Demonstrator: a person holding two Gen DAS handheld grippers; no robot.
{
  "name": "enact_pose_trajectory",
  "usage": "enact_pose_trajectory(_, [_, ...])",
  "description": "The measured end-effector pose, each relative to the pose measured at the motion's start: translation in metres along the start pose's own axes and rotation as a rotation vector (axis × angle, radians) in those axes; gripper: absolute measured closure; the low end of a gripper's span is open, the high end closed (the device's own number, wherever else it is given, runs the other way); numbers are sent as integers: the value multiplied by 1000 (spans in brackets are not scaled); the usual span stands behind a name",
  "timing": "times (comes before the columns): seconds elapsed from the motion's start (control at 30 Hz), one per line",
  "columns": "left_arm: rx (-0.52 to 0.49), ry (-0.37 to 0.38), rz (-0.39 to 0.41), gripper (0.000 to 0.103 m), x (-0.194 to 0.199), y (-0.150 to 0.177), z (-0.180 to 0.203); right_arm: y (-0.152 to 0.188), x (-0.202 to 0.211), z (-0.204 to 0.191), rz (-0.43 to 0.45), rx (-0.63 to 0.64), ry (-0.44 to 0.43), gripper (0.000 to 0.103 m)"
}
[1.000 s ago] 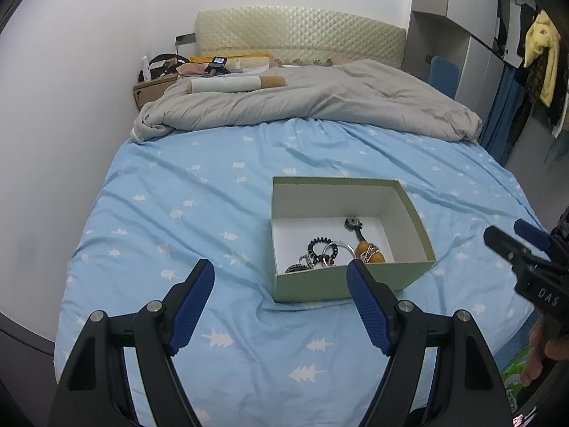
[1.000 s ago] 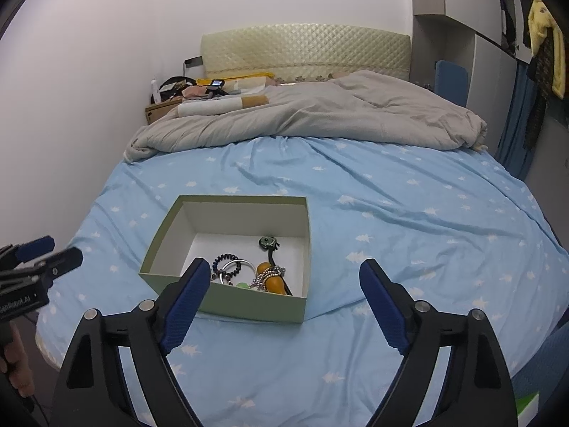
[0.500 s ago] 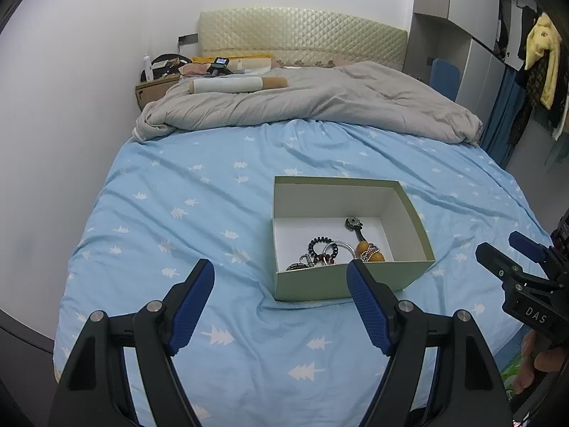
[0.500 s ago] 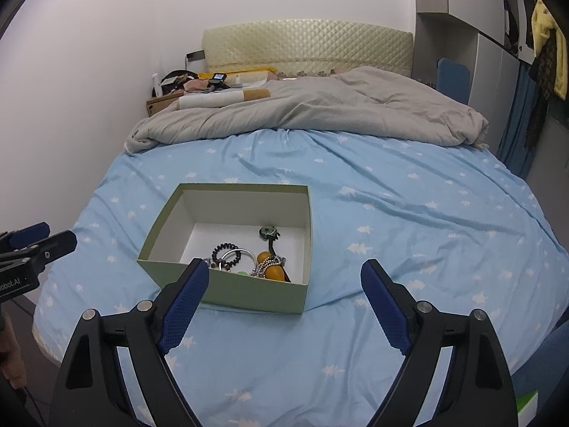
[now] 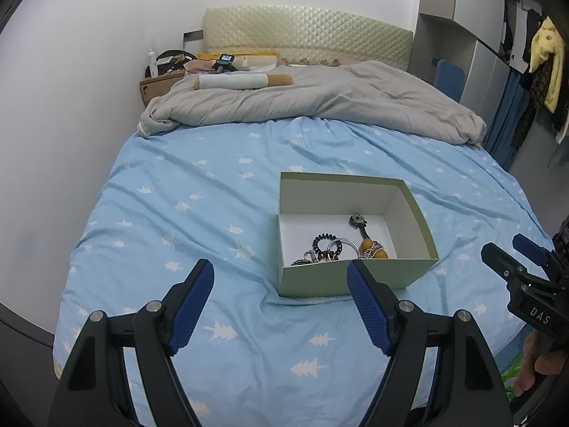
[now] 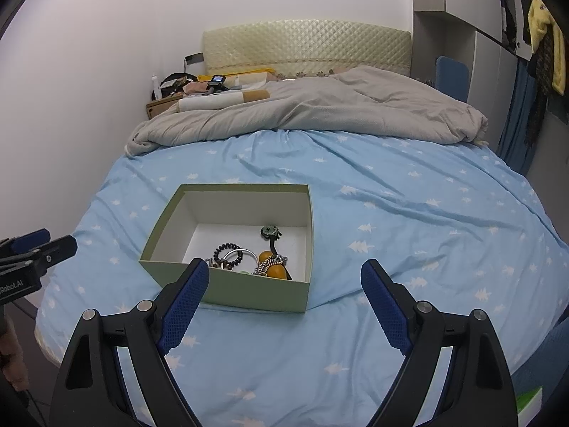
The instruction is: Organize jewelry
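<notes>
A tangle of beaded and metal jewelry (image 6: 249,258) is seen in the pale green cardboard box (image 6: 249,293), just ahead-left of the right gripper (image 6: 284,281), which seems nearer. Both it and the left gripper (image 5: 281,283) are held apart, empty.

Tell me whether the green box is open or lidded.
Open. The box has no lid on it; its white inside and the jewelry piled at its near side show from above in both views.
</notes>
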State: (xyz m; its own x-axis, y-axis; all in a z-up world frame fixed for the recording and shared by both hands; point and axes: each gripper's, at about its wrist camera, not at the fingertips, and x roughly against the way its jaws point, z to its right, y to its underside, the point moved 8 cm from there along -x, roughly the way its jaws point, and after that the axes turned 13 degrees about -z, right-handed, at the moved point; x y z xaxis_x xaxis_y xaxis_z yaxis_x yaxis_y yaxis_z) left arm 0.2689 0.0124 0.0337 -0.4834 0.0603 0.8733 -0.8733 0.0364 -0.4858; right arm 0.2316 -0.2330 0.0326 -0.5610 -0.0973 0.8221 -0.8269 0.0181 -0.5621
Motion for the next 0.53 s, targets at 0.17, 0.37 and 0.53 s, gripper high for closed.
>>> enact_pose_trajectory(0.17, [-4,-5,2,23,1,3,1,-1,3,-1,12,-6,-2,16])
enact_pose_trajectory(0.37, [0,-4,-2,22,-1,3,-1,-1,3,-1,11,-9,-9,16])
enact_pose_trajectory(0.53, [8,1,-2,22,-1,1,-1,1,3,-7,7,1,-22,16])
